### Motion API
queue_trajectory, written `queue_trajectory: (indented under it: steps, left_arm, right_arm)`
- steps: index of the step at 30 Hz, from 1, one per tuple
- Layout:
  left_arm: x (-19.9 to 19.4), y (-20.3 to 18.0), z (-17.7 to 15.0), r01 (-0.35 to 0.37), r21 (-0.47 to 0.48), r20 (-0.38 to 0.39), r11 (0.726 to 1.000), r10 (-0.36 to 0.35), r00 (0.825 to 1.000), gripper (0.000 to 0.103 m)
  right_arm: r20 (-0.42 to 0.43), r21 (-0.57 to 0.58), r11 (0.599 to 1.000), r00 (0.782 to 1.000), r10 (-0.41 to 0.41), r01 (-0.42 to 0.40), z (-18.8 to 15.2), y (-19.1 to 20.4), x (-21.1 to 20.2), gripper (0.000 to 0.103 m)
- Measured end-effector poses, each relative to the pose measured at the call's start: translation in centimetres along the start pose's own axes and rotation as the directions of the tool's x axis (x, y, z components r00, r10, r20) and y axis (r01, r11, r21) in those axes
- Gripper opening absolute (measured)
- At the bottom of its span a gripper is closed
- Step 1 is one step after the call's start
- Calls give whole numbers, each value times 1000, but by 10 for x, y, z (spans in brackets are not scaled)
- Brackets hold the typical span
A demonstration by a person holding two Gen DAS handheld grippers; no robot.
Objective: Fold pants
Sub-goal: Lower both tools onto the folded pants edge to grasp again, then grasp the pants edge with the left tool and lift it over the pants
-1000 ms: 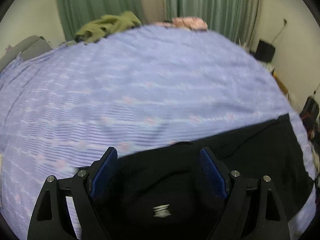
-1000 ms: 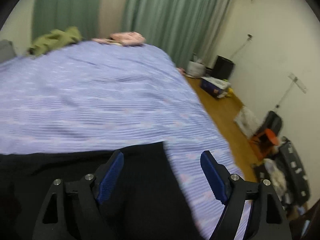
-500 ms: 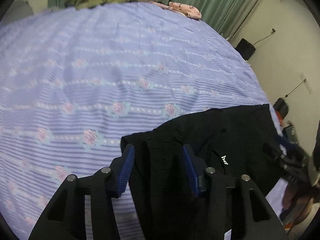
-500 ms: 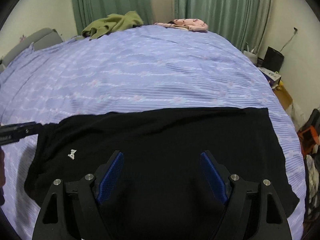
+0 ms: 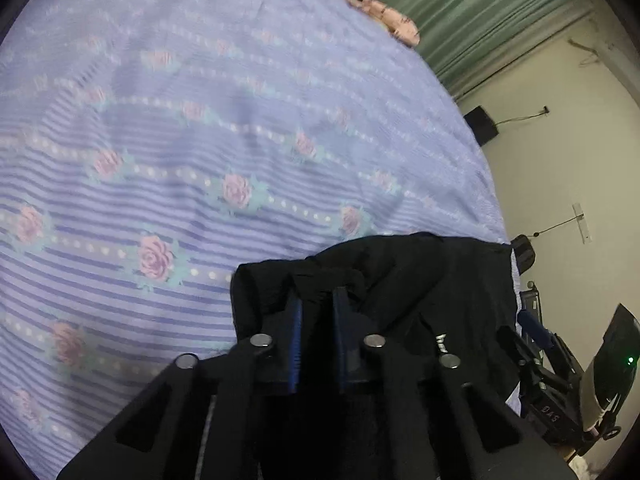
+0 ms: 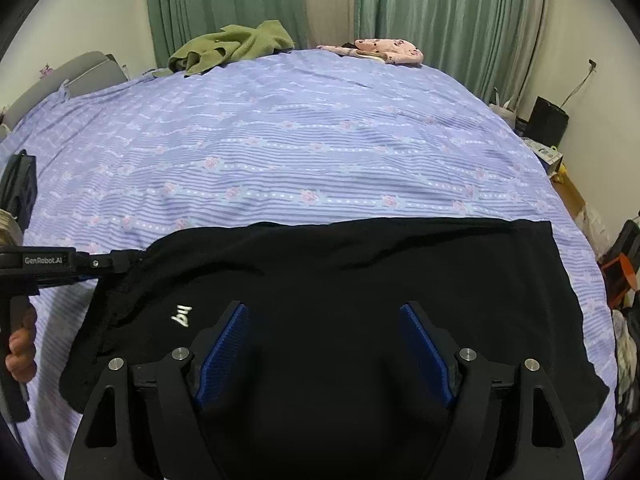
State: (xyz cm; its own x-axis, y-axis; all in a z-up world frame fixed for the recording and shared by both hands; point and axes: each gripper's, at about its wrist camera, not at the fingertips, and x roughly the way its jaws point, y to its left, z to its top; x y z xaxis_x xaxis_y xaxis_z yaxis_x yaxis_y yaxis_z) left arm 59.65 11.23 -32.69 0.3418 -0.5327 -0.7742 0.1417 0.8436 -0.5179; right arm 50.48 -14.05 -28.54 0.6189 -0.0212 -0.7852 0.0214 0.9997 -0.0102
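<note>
A bed (image 6: 320, 152) under a lilac flowered sheet fills the room, green curtains (image 6: 440, 20) behind it. The black pants (image 6: 360, 280) lie spread across the near edge of the bed, mostly flat and, as far as I can judge, not yet folded over. The right gripper (image 6: 324, 344) hovers over the middle of the pants with its jaws apart and easing inward, pressing nothing. At the left end of the pants, the left gripper (image 5: 316, 308) is closing its jaws on a bunched fold of cloth. The folding seems barely begun; lifting and laying that end over remains.
</note>
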Motion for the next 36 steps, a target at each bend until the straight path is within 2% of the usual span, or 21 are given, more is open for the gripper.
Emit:
queue_trajectory:
  steps: [4, 6, 9, 12, 14, 16, 17, 20, 24, 28, 32, 34, 35, 36]
  left_arm:
    - [-26, -3, 2, 20, 39, 93, 999, -23, 995, 10]
    - [-31, 4, 5, -5, 35, 115, 999, 1, 993, 10]
    - [-15, 14, 5, -54, 48, 52, 997, 51, 997, 13]
    - [-14, 15, 4, -103, 71, 36, 992, 101, 994, 33]
    - [-33, 19, 4, -117, 33, 89, 993, 114, 989, 54]
    - [-53, 24, -2, -101, -8, 139, 995, 102, 985, 67]
    - [-62, 25, -8, -86, -18, 153, 996, 87, 984, 70]
    - [-72, 19, -29, -53, 30, 114, 998, 50, 992, 71]
    - [-61, 15, -56, -46, 76, 29, 996, 44, 999, 71]
    - [-42, 24, -70, -34, 34, -27, 999, 35, 999, 71]
    - [-22, 24, -62, -11, 62, -42, 998, 13, 999, 75]
    - [-8, 29, -51, 20, 20, -50, 1000, -19, 999, 79]
    - [-3, 32, -47, 46, -12, -52, 999, -47, 998, 84]
    - [1, 32, -44, 81, -33, -51, 996, -83, 995, 85]
  right_arm:
    - [15, -28, 1000, 1000, 3, -2, 0, 13, -3, 75]
    - [21, -41, 999, 1000, 10, -9, 1, 19, -4, 75]
    - [17, -53, 999, 1000, 13, -12, -1, 27, 0, 75]
    - [8, -55, 998, 1000, 6, -5, -3, 30, 2, 75]
    - [6, -49, 999, 1000, 3, -2, -4, 28, 1, 75]
    - [14, -39, 999, 1000, -10, 10, -6, 24, -5, 75]
    - [18, -29, 999, 1000, -18, 19, -7, 20, -9, 75]
    - [42, 19, 999, 999, -33, 33, -9, 9, -21, 75]
    - [85, 47, 995, 992, -89, 85, -14, -7, -37, 75]
    - [74, 63, 986, 985, -158, 153, -25, -27, -41, 75]
    - [41, 40, 986, 985, -166, 164, -34, -30, -33, 75]
    - [36, 34, 986, 986, -165, 164, -38, -28, -31, 75]
    - [35, 31, 986, 986, -162, 161, -38, -25, -30, 75]
    - [35, 30, 987, 987, -160, 159, -39, -24, -30, 75]
